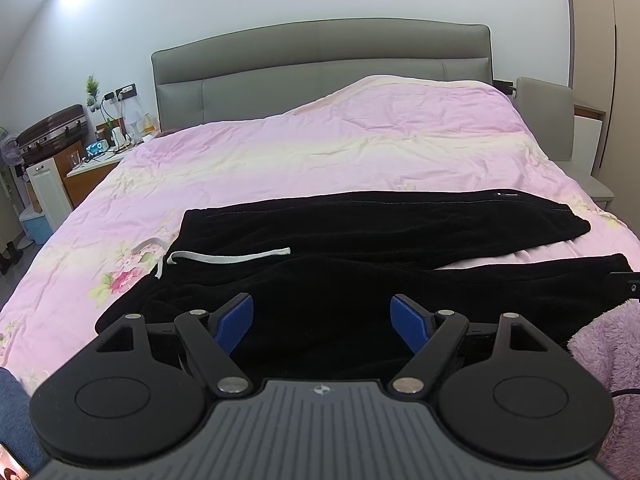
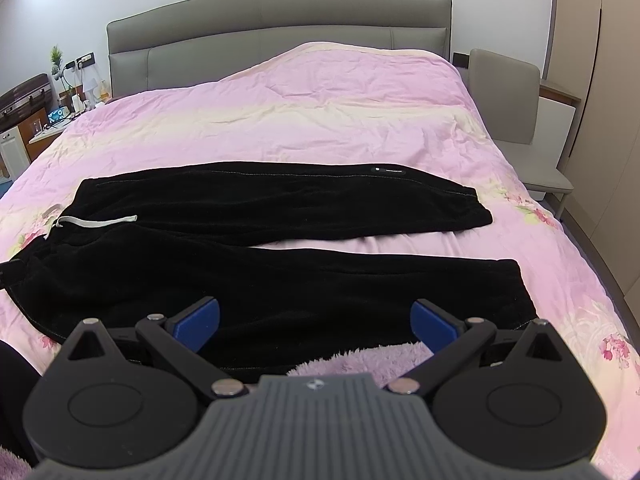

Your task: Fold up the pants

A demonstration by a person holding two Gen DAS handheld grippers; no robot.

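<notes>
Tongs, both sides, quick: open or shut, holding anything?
Left tongs: open, empty, over the black pants.
Right tongs: open, empty, above the near pant leg.

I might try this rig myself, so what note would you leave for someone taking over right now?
Left gripper: open, holding nothing, over the waist end.
Right gripper: open, holding nothing, over the near leg.
Black pants lie flat across the pink bedspread, legs spread apart, waistband with white drawstring to the left.
Done: pants laid out.
Left: all folds, probably starting by bringing one leg onto the other.
</notes>
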